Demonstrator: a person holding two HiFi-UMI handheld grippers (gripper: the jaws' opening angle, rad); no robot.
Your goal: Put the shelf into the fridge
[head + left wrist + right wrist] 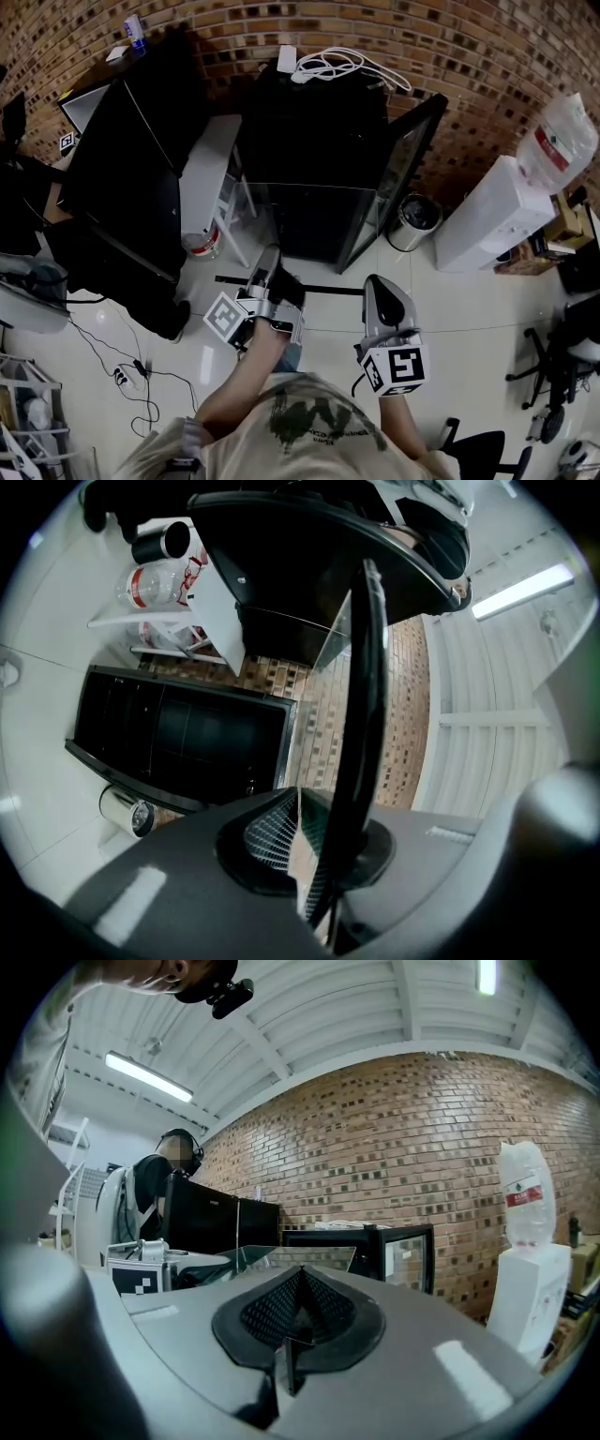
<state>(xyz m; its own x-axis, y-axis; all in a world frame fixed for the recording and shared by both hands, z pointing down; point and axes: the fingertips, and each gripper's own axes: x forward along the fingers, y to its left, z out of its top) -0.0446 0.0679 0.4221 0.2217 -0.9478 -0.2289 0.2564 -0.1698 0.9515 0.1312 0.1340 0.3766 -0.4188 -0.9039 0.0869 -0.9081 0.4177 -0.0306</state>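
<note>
Two tongs: the left tongs (314, 860) are clamped on the shelf's dark rim. The right tongs (286, 1335) are pressed together with the glass just past their tips; whether it bears on them I cannot tell.
Shelf (328, 288): in the air between both tongs, roughly level, in front of the fridge (319, 187) and short of its opening.
Door (408, 159): swung open at the right.
Step, as I judge it: bringing the shelf up to the opening.
Doing it well: keep both ends level and square to the cavity, match both side supports, and slide straight in.
Risk: a one-sided grip may let the glass twist or clip the door.
</note>
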